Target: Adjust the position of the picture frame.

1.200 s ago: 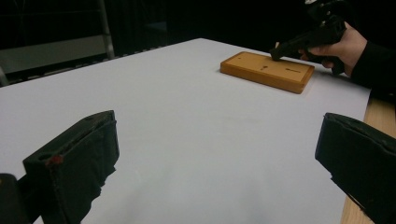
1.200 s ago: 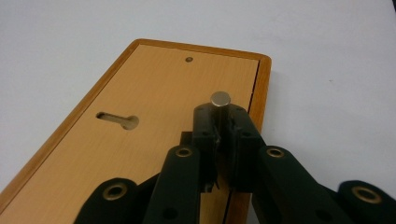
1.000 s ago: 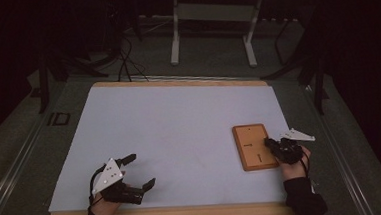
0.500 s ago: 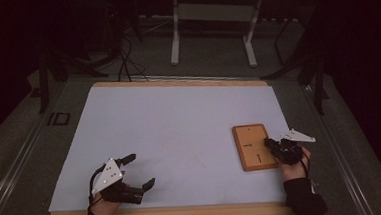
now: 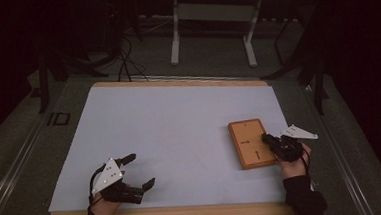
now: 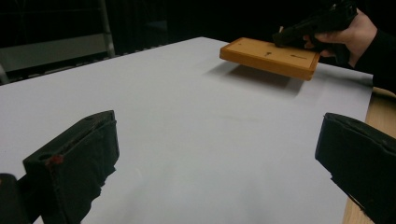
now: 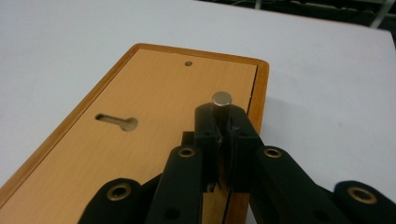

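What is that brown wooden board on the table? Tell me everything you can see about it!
The wooden board is a flat orange-brown rectangle with a raised rim and rounded corners. Its top has a keyhole-shaped slot and a small hole near the far edge. It sits at the right side of the white table. In the left gripper view its near side looks lifted, casting a shadow. The right tool is shut on a small metal pin standing up from it.

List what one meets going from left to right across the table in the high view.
Left gripper, open → bare sheet → wooden board → right gripper, shut on a small metal pin at the board's edge → the hand holding it.
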Tool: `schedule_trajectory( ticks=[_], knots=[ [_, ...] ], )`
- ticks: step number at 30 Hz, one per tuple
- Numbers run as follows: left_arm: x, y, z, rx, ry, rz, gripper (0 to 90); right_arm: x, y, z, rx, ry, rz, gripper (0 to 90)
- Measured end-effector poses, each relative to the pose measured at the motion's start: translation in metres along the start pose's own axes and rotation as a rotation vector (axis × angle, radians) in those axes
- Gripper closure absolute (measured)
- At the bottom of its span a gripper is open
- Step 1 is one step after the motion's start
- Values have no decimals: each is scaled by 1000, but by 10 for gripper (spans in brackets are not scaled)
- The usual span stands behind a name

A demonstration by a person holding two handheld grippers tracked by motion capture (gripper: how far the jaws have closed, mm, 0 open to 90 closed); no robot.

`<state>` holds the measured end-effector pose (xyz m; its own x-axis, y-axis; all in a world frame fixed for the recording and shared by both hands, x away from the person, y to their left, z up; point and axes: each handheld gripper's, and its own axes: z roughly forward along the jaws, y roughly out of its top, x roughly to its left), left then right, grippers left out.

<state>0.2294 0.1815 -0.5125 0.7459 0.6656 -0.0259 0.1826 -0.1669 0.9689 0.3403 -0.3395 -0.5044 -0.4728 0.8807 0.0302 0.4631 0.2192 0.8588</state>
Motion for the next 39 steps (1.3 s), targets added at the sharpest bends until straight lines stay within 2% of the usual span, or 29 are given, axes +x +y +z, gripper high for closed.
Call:
schedule_trajectory(
  ticks=[14,27,39],
  knots=[
    [0,0,-1,-3,2,-1,0,26,31,12,-27,82,-53,853],
    [1,0,-2,-3,0,2,1,62,51,36,-46,173,-117,853],
    [1,0,-3,1,-3,2,0,96,62,60,-52,315,-194,852]
  ],
)
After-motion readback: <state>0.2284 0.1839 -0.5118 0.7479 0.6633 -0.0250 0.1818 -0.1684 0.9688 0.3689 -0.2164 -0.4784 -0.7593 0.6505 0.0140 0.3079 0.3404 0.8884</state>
